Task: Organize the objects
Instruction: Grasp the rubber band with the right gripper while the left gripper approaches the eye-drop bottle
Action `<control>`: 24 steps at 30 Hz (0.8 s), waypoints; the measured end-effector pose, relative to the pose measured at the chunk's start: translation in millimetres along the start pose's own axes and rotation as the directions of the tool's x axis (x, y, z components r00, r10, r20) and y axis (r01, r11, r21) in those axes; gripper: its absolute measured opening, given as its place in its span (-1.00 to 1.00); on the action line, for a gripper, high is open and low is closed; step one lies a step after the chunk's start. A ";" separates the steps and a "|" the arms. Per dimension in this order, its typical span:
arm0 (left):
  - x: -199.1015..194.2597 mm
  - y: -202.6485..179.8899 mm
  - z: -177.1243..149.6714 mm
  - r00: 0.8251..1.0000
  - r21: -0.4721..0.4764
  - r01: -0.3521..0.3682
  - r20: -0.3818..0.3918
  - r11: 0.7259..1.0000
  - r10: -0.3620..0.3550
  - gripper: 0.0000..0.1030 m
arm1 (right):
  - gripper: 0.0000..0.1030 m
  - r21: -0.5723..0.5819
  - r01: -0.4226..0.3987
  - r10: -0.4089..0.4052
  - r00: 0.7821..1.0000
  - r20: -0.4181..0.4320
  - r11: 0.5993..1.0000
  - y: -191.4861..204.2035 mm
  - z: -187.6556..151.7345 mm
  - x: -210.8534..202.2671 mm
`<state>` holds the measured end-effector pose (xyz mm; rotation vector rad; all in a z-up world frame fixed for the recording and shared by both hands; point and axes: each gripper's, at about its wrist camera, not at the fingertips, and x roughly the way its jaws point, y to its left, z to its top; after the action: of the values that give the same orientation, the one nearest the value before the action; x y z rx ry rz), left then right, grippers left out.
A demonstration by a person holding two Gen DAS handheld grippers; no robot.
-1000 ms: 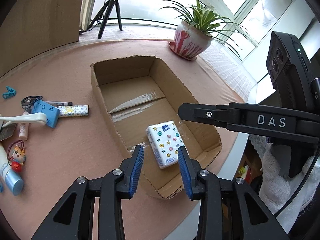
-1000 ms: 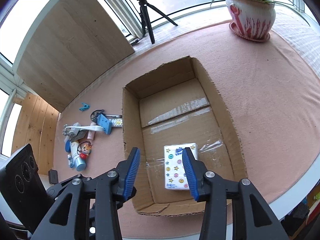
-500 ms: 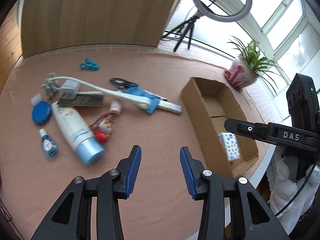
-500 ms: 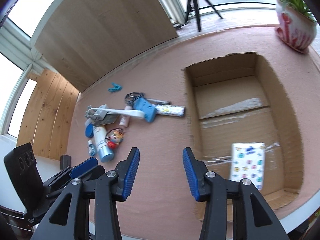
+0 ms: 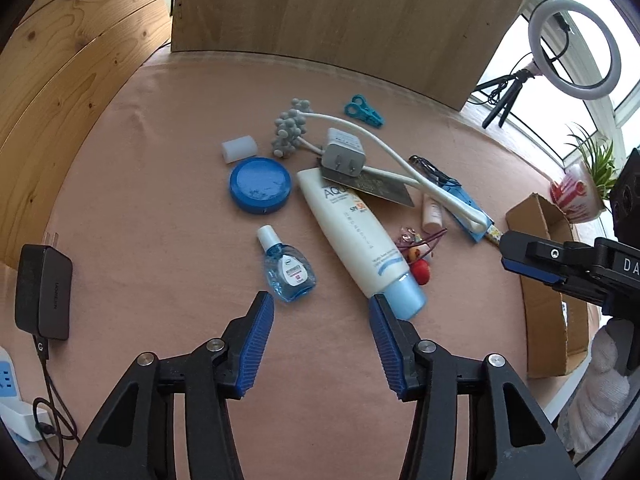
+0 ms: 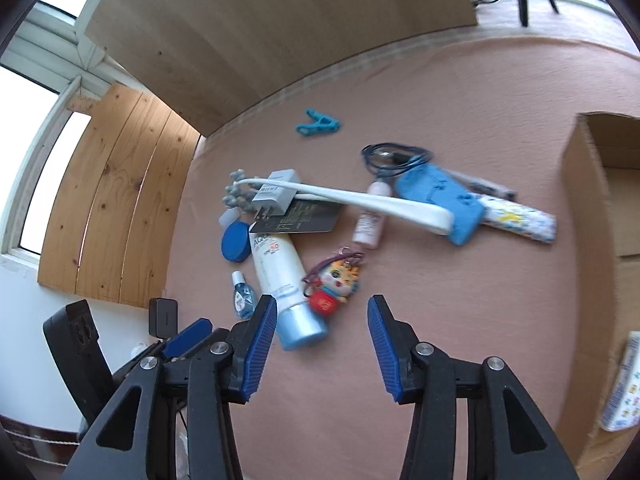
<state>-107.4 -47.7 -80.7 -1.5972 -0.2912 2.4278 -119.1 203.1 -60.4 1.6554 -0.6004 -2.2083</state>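
**Both tongs empty over the pile, next pick still to choose**

The left gripper (image 5: 321, 336) hangs with its jaws spread, holding nothing, just short of the eye-drop bottle (image 5: 289, 272) and the cap end of the sunscreen tube (image 5: 356, 236). The right gripper (image 6: 322, 346) is likewise spread and empty, pointed at the same tube and the little doll keychain (image 6: 334, 284) beside it. This looks like the reach for another item. The cardboard box (image 6: 600, 264) sits off to the right on the pink table (image 5: 160, 200), with one patterned tissue pack (image 6: 624, 388) already in it, so most of the sorting seems left to do.

The next move, I'd judge, calls for settling on one loose thing at the near edge of the heap, such as the drops or the tube, and closing squarely on it.

Counting what waits outside the box:
- one sunscreen tube
- one eye-drop bottle
- one round blue tin (image 5: 260, 185)
- one doll keychain
- one grey plug (image 5: 344, 154)
- one long white massager (image 6: 360, 200)
- one blue clip (image 5: 363, 111)
- one small pink bottle (image 6: 372, 220)

The tangle near the massager's handle is too crowded to count.
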 end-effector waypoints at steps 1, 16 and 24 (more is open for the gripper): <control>4.6 0.3 1.8 1.000 -0.005 -0.002 -0.007 1.000 0.002 0.06 | -0.15 0.009 0.003 -0.003 1.000 -0.013 1.000 1.4 2.8 8.4; 39.7 5.6 14.8 0.997 -0.002 -0.055 -0.061 0.998 0.055 0.14 | -0.15 0.119 0.042 -0.032 0.996 -0.086 0.992 -5.8 27.5 61.1; 47.1 0.0 17.2 0.995 0.011 -0.078 -0.068 0.997 0.079 0.14 | -0.46 0.102 0.094 -0.083 0.991 -0.103 0.990 -7.2 34.3 71.9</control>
<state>-141.3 -34.8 -115.3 -1.7154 -0.2098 2.4214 -172.3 179.2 -115.2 1.8670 -0.6404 -2.1742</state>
